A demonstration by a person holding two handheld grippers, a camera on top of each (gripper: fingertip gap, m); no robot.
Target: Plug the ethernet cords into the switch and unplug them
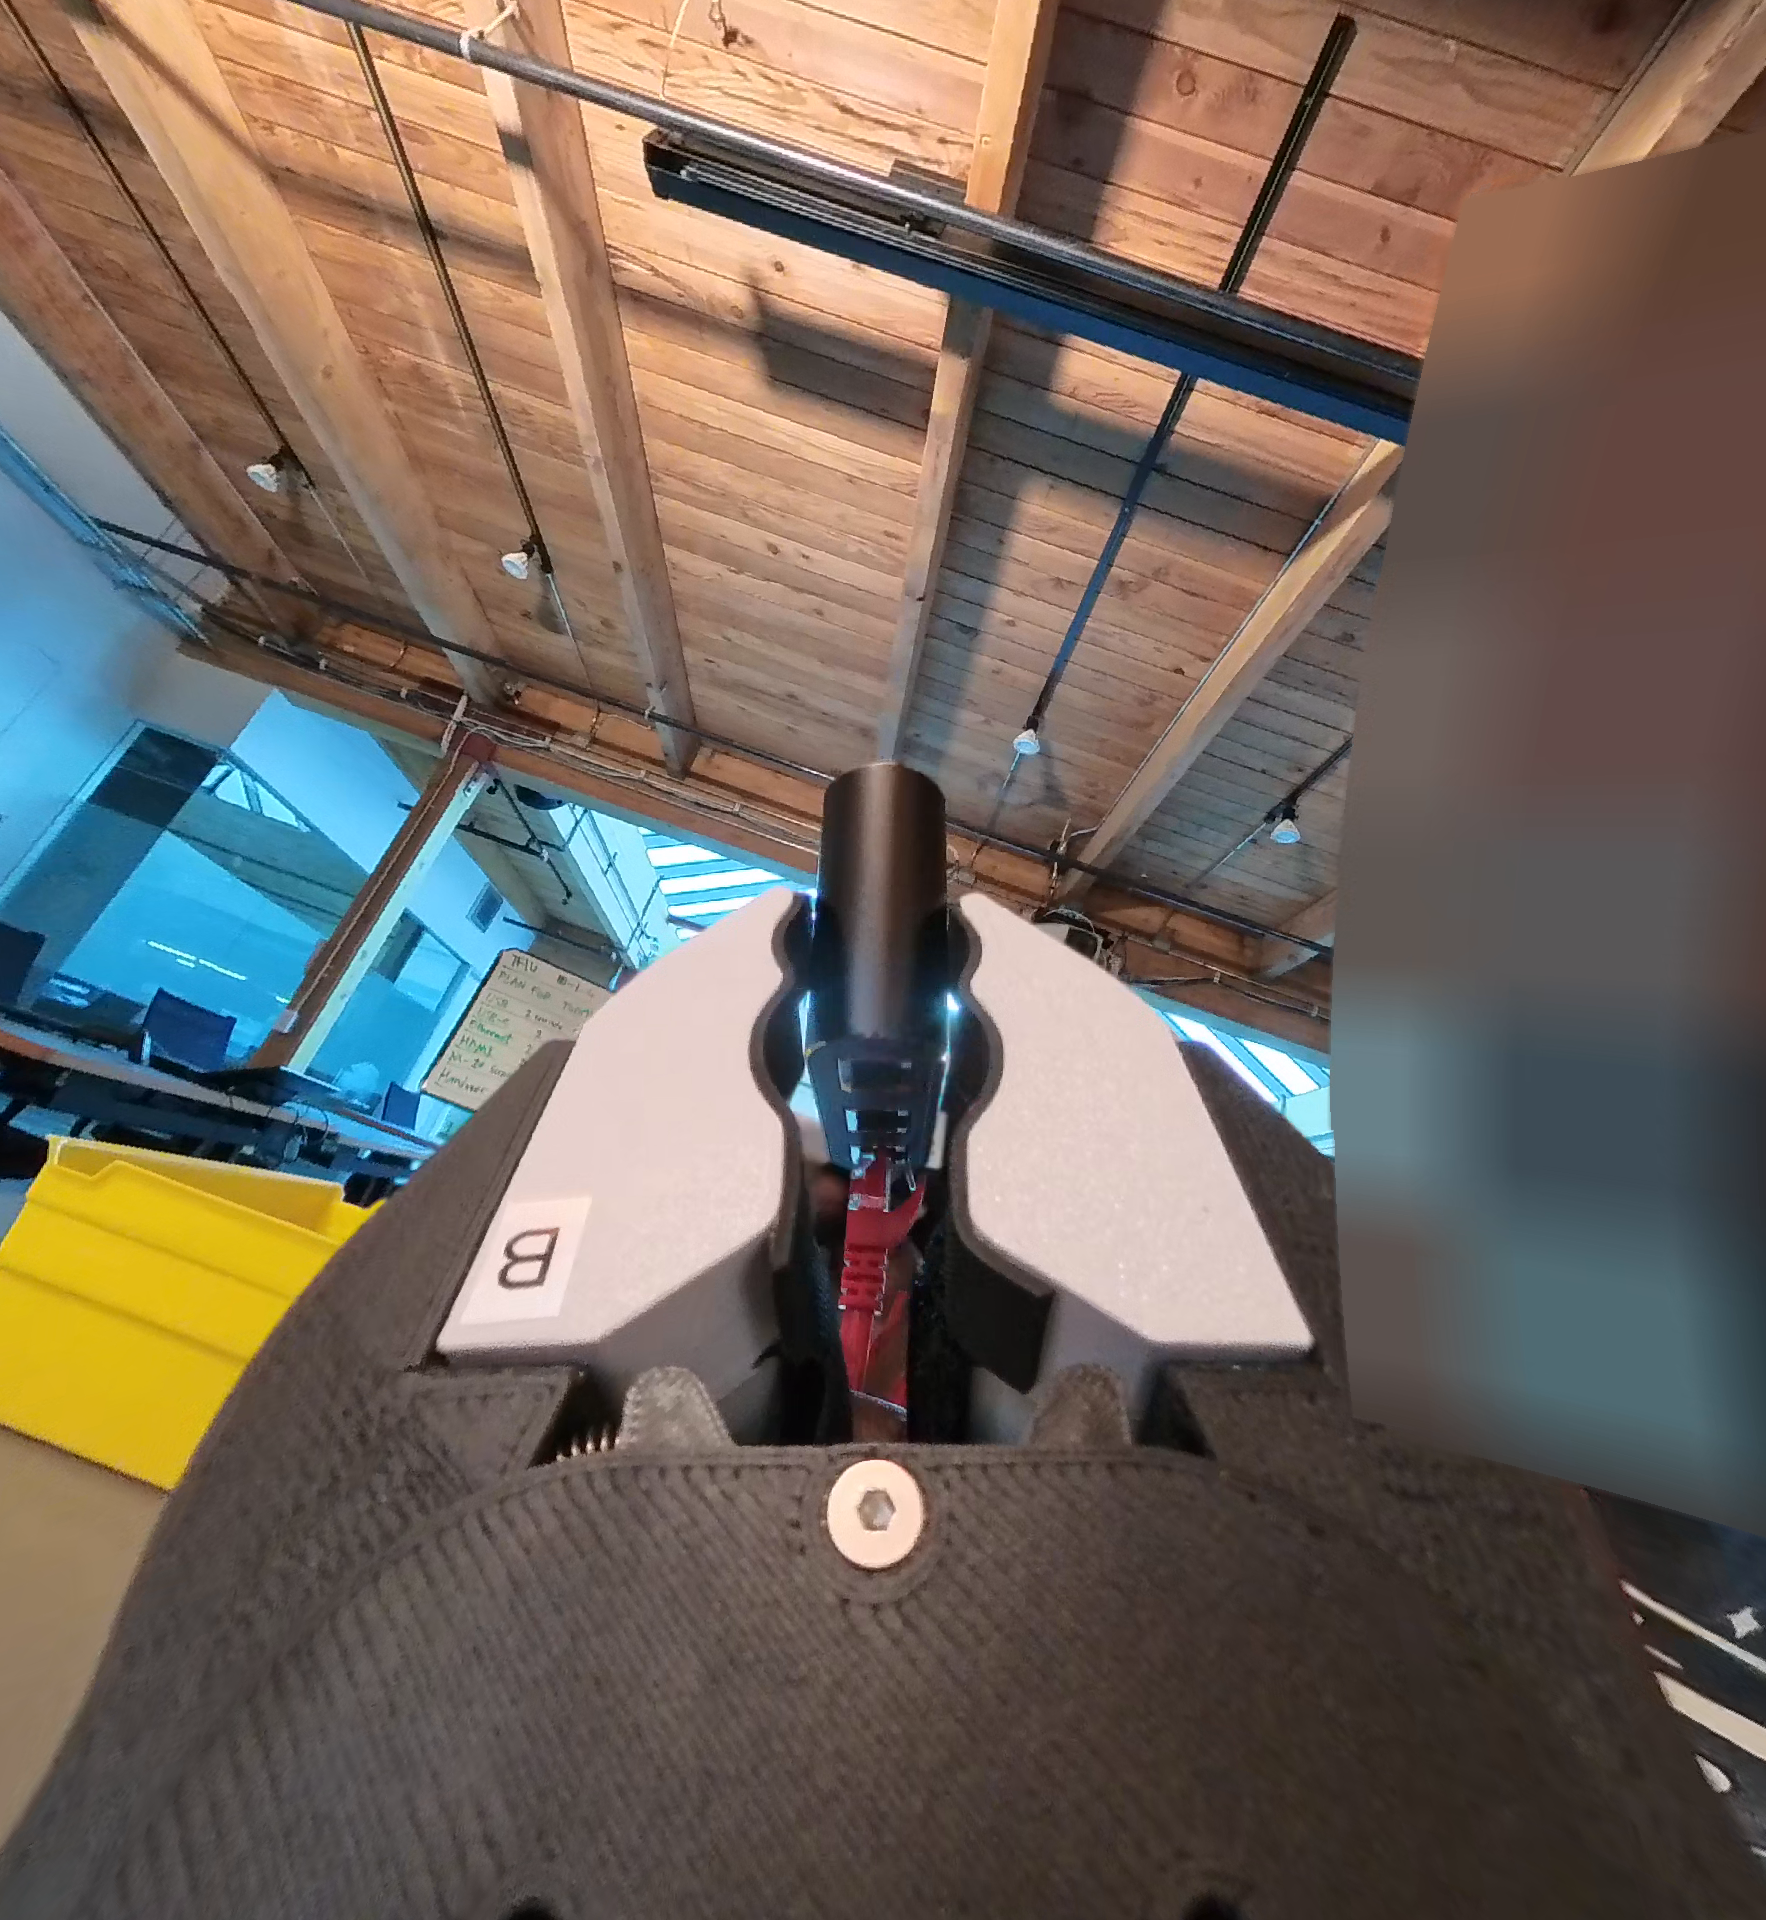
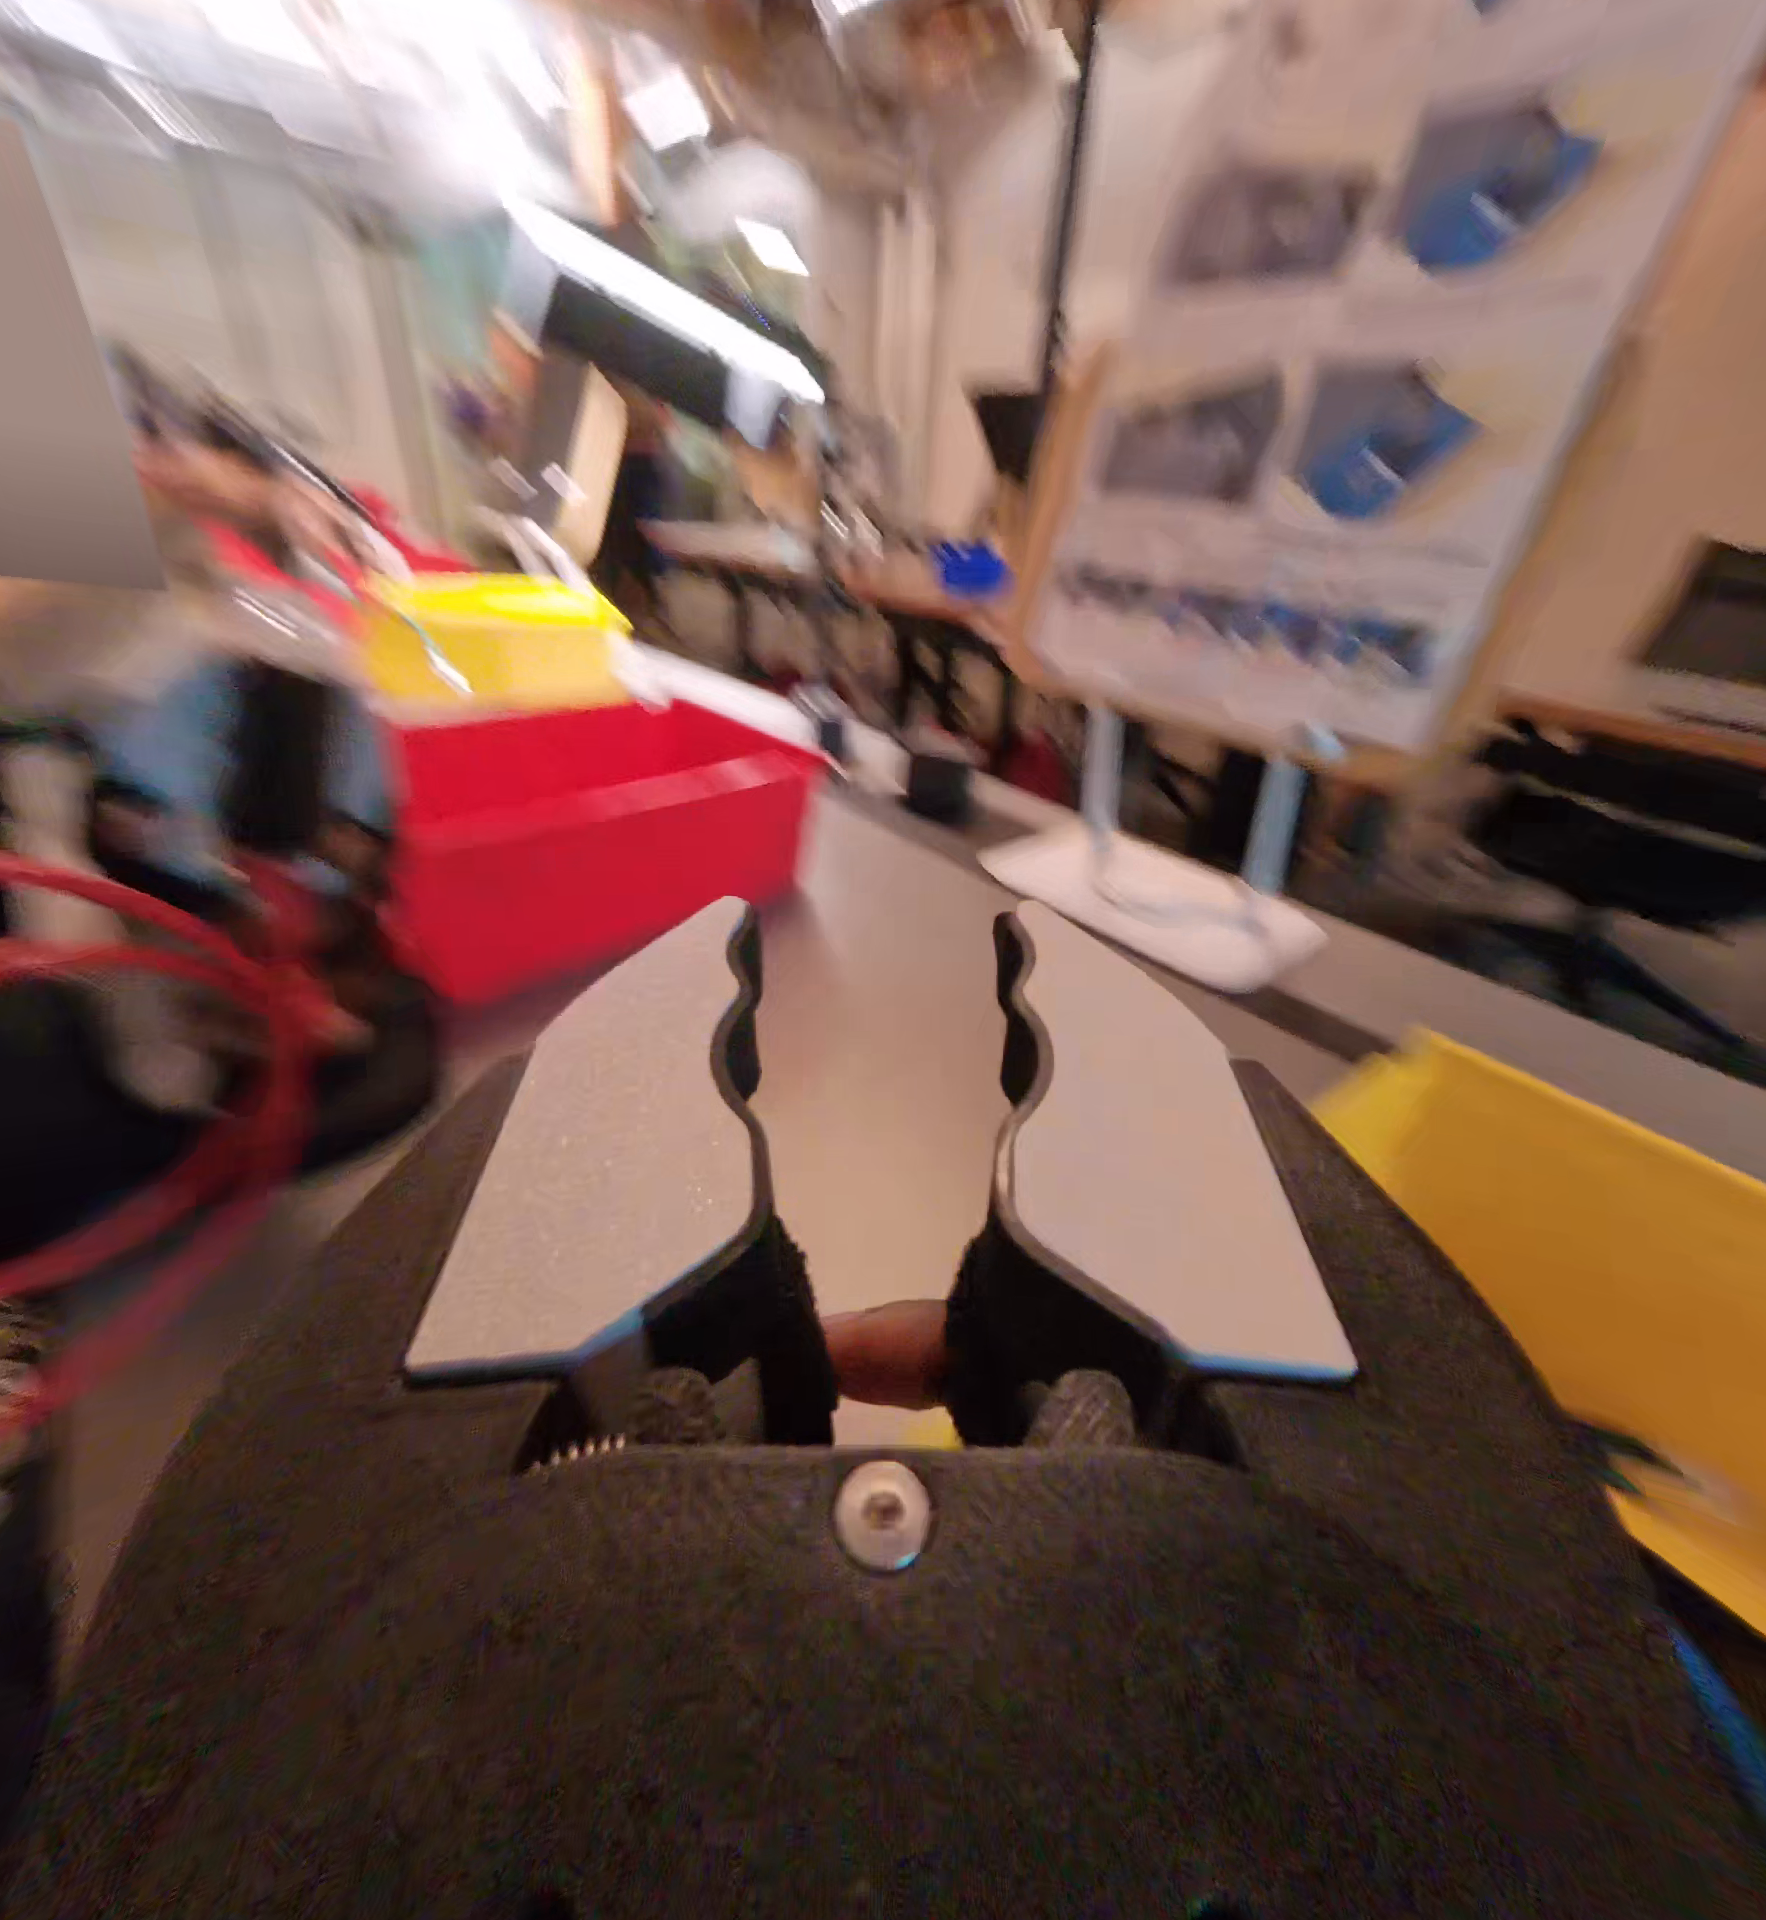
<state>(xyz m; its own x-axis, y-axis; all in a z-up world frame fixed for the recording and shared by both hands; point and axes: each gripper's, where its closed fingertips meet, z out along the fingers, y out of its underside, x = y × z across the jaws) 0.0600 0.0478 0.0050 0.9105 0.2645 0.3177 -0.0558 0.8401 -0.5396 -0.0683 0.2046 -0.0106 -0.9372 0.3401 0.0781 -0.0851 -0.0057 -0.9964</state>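
Left gripper: tilted up toward the wooden ceiling, its grey fingers clamped on a black cylinder-shaped switch.
Red cord: its plug sits in the port at the switch's near end, the cable running back between the fingers.
Left surroundings: a yellow bin on the table at lower left.
Right gripper: fingers apart, nothing between them, over a grey table; the view is blurred.
Right surroundings: red cable loops at left, a red bin beyond, a yellow tray at right.
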